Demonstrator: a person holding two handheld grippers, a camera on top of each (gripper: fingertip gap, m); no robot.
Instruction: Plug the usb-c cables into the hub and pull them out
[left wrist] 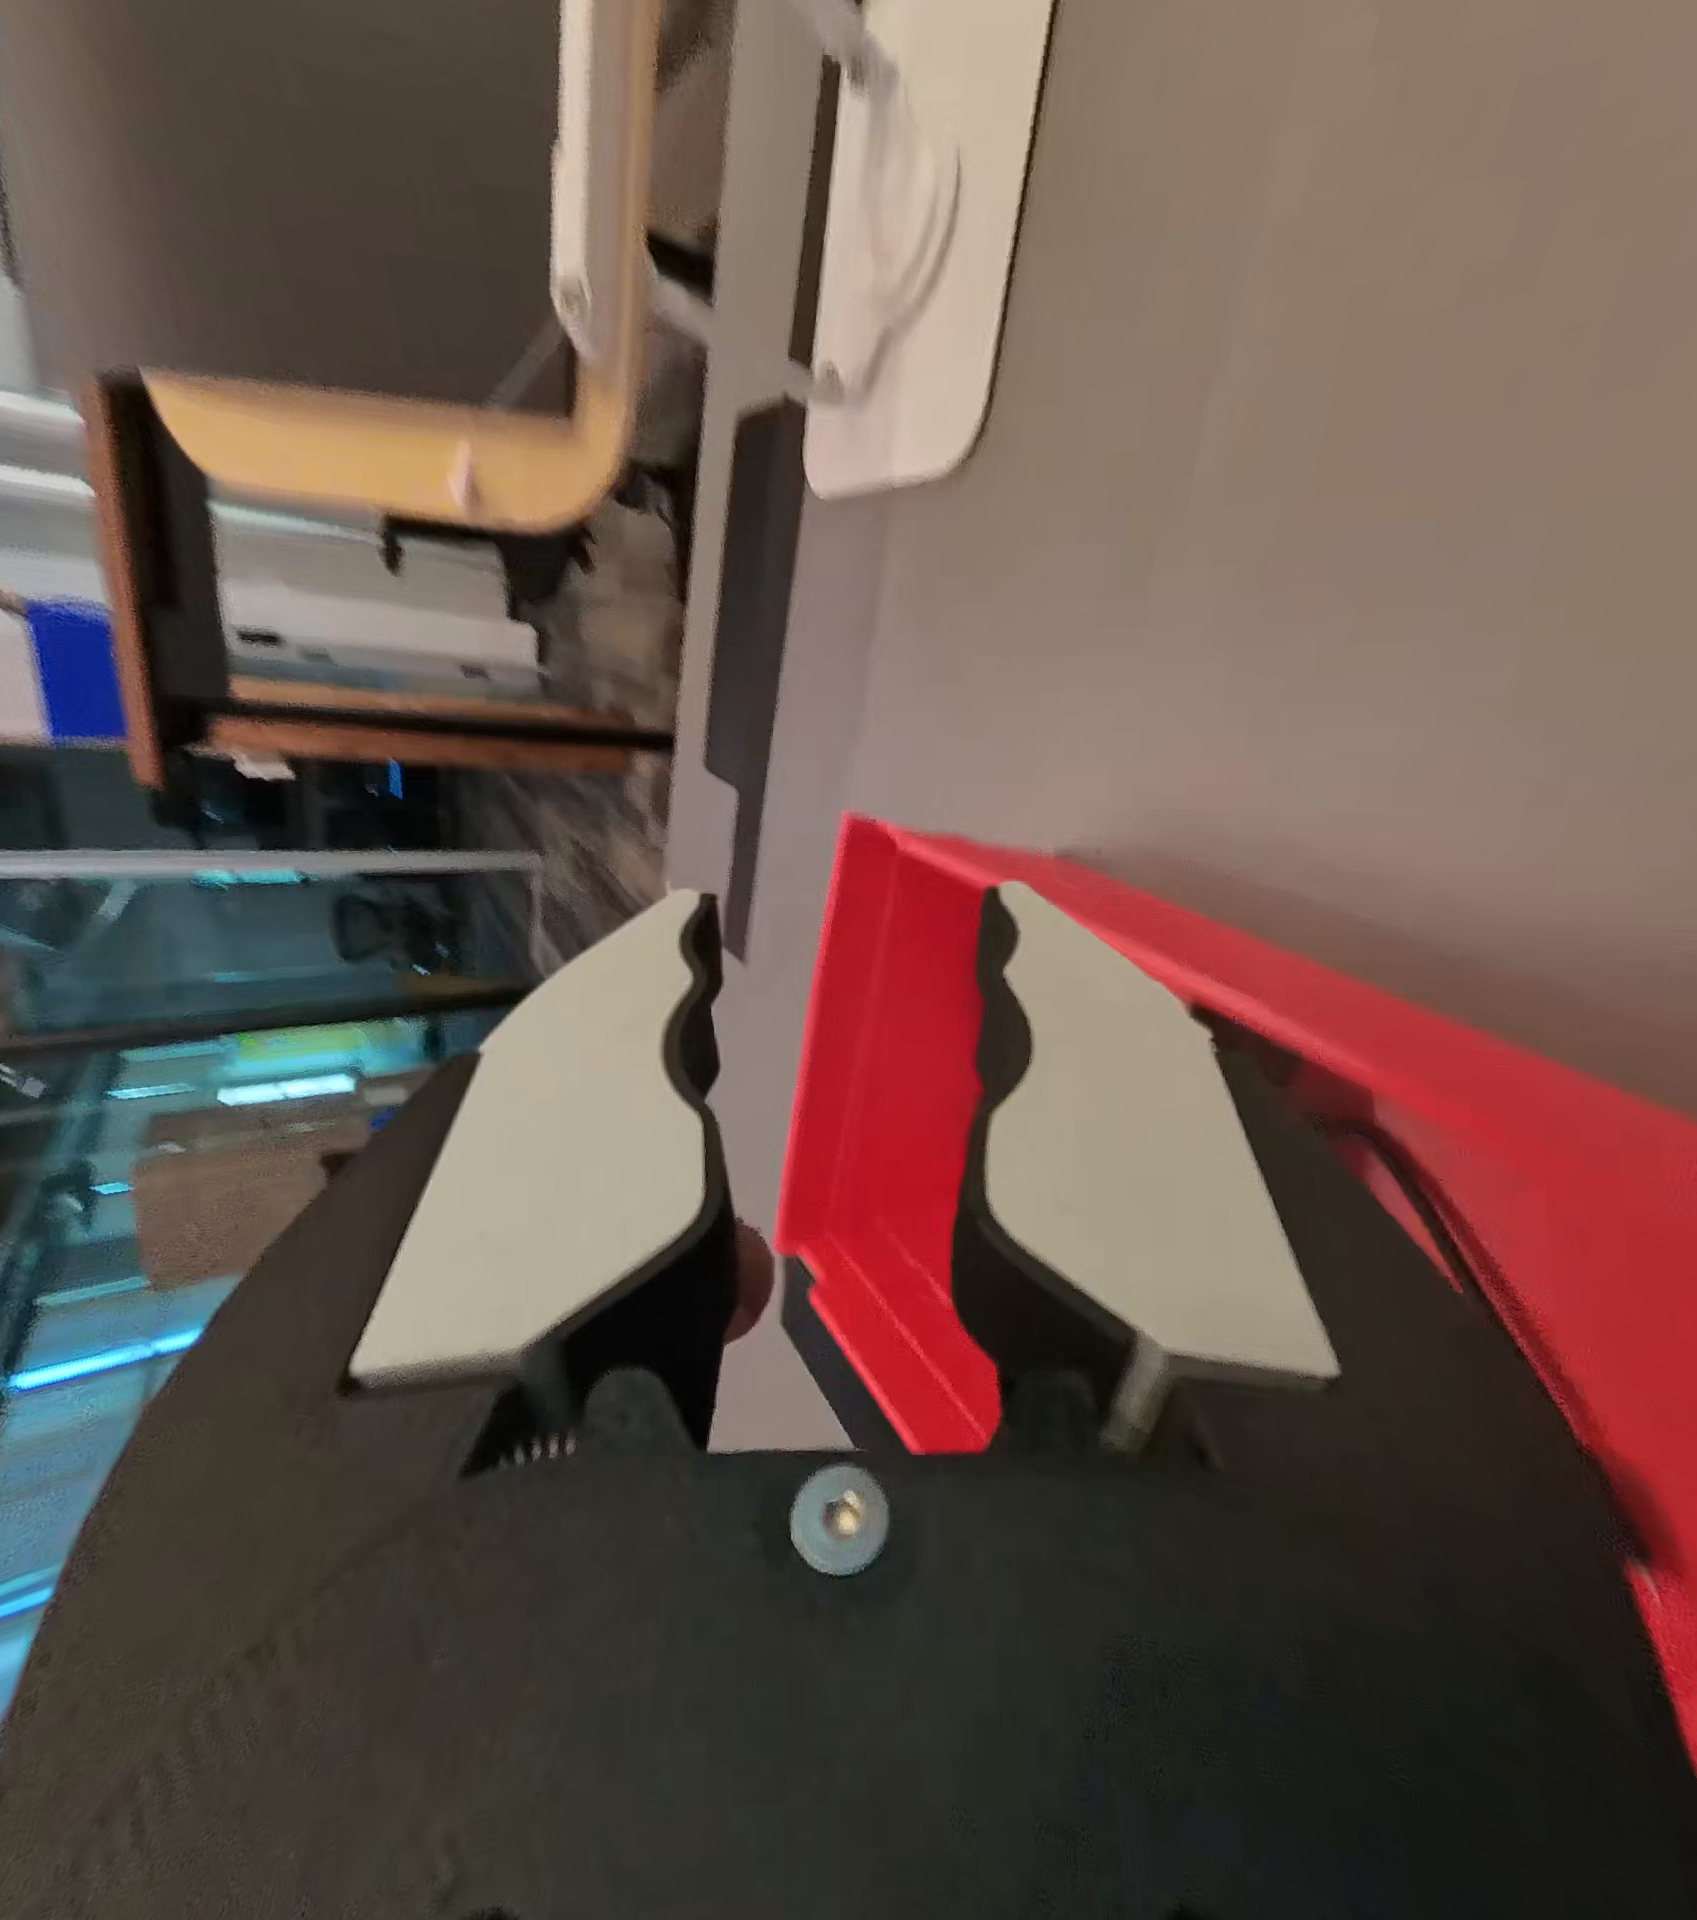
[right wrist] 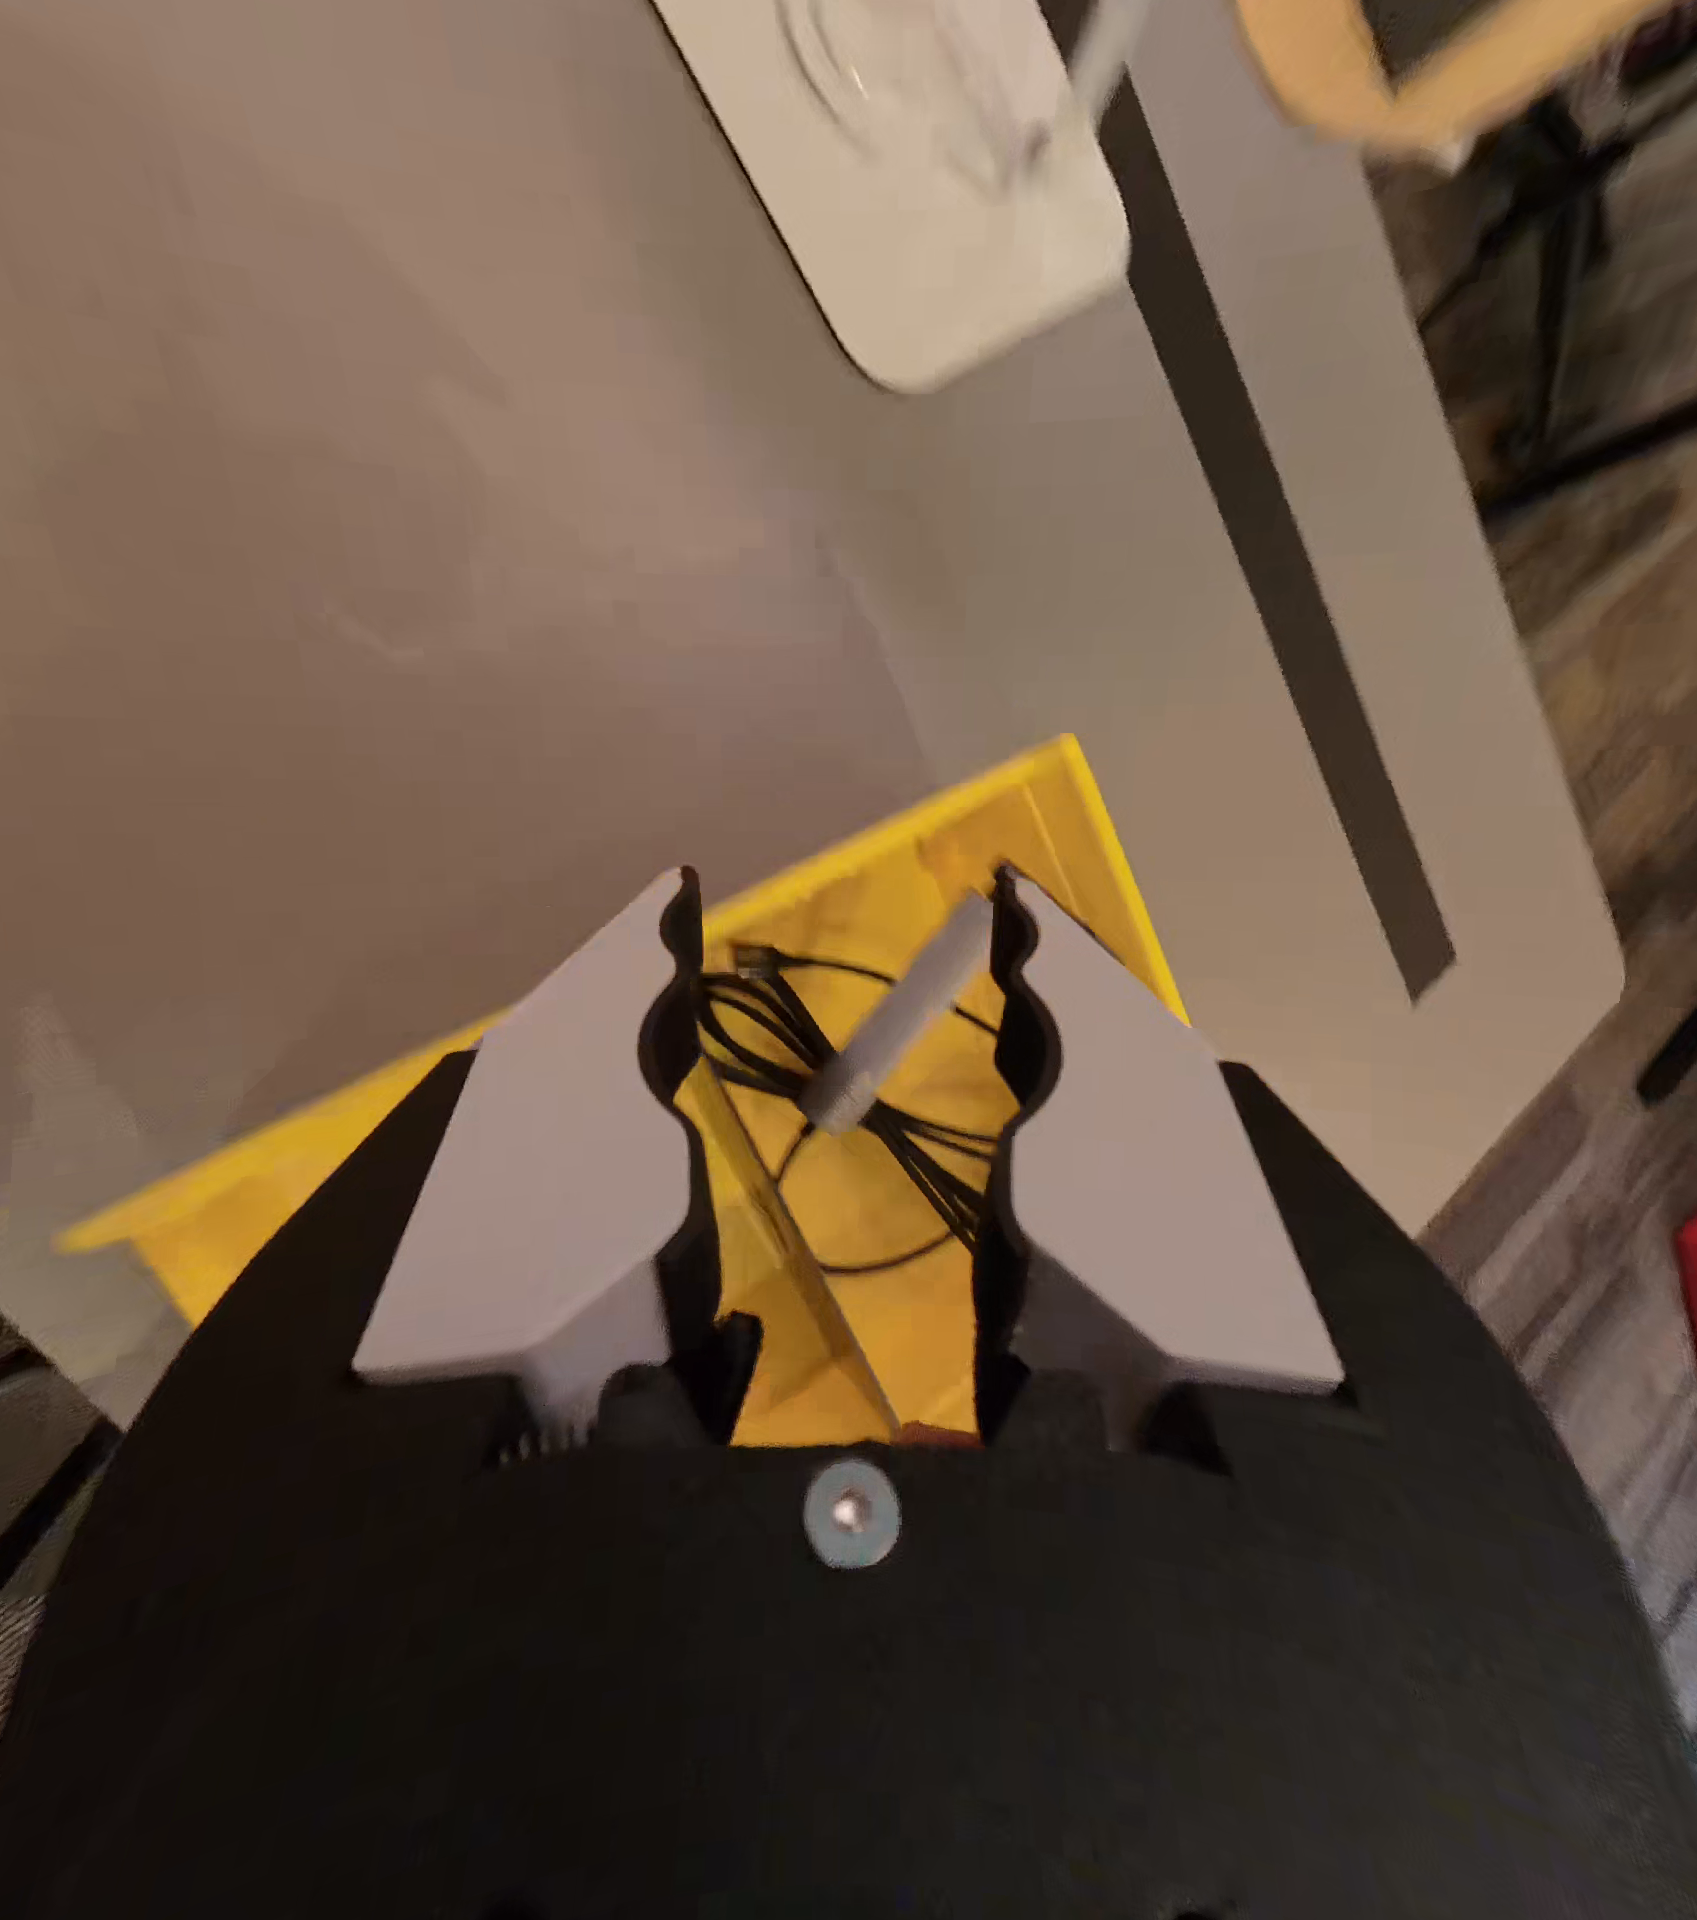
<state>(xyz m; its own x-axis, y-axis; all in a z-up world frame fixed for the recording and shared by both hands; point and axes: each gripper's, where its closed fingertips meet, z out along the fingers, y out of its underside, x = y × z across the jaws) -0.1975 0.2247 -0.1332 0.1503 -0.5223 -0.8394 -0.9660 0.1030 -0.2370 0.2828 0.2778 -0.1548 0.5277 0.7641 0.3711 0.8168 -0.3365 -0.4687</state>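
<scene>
In the right wrist view my right gripper (right wrist: 842, 883) is open and empty, hovering over a yellow bin (right wrist: 1114, 831) on the grey table. In the bin lie a grey bar-shaped hub (right wrist: 911, 1013) and a tangle of thin black cables (right wrist: 782, 1029). In the left wrist view my left gripper (left wrist: 849, 899) is open and empty, over the end of a red bin (left wrist: 875, 1039) by the table edge. Both views are motion-blurred.
A white pad with a coiled white cable (left wrist: 901, 260) lies farther along the table, also in the right wrist view (right wrist: 927, 177). A dark slot (right wrist: 1280, 520) runs along the table (right wrist: 304, 468) near its edge. A wooden chair (left wrist: 470, 447) stands beyond the edge. About 50 cm separates my left fingertips from my right. The grey bar-shaped hub (right wrist: 911, 1013) lies some 15 cm from my right tips, 55 cm from my left tips.
</scene>
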